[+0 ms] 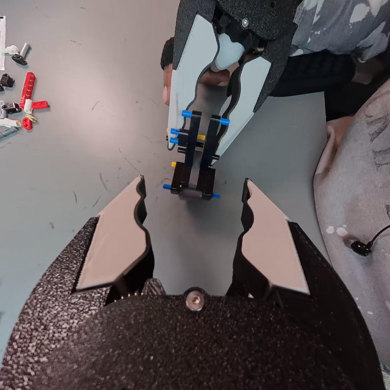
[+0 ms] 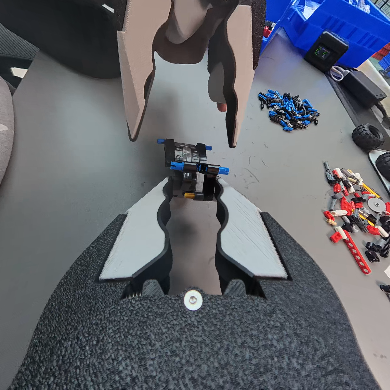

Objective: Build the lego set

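Observation:
A black lego assembly with blue pins and a yellow pin sits between the grey fingers of my right gripper, which is shut on its near end and holds it just over the grey table. In the left wrist view the assembly hangs from the right gripper, which comes in from the top. My left gripper has tan fingers, is open and empty, and its tips flank the assembly's free end without touching it. It also shows in the right wrist view, facing the right gripper.
A pile of blue and black pins lies at the right. A heap of red, grey and white pieces with a red beam lies nearer. Black tyres, a blue bin and a small screen device stand at the far right. Loose pieces lie at the left. Only a small space, under 4 cm, lies between the two pairs of fingers.

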Motion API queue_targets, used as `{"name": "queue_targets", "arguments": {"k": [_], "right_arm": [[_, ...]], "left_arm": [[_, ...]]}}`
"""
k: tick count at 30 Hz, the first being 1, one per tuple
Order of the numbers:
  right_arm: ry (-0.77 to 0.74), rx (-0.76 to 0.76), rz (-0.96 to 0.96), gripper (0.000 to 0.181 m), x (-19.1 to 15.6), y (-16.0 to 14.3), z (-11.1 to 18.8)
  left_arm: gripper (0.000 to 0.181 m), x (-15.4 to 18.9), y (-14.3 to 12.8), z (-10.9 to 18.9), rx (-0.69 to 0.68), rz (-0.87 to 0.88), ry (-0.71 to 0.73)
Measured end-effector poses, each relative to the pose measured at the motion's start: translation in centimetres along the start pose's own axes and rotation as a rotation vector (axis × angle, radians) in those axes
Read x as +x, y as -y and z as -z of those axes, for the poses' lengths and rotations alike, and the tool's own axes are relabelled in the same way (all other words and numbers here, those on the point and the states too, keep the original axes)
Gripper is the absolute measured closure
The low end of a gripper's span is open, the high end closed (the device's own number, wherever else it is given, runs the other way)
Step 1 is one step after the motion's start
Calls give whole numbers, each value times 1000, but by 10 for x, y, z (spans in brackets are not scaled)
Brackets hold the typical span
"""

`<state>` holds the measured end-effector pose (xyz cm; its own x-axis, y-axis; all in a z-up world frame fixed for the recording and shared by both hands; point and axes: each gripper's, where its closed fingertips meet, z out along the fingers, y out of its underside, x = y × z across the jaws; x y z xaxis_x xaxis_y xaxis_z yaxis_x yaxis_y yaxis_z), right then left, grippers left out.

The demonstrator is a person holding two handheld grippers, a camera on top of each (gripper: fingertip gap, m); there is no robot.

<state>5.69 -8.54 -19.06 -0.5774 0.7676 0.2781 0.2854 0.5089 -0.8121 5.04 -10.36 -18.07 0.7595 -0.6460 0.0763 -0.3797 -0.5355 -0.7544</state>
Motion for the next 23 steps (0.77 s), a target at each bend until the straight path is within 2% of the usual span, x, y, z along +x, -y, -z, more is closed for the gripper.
{"name": "queue_targets", "arguments": {"k": [4, 7, 10, 13, 18, 23], "right_arm": [[-3, 8, 27, 141, -1, 1, 0], [-4, 16, 42, 142, -1, 2, 0], [-2, 20, 48, 142, -1, 2, 0], [-3, 19, 48, 142, -1, 2, 1], [1, 21, 45, 143, -1, 1, 1], [4, 23, 46, 145, -1, 2, 1]], "left_arm": [[87, 3, -19, -11, -8, -28, -34], [95, -1, -30, -22, -42, -54, -7], [113, -2, -25, -20, -6, -44, -16], [120, -4, -20, -15, 39, -29, -18], [129, -3, -20, -13, 52, -56, -5], [126, -4, -20, -11, 57, -82, 7]]}}
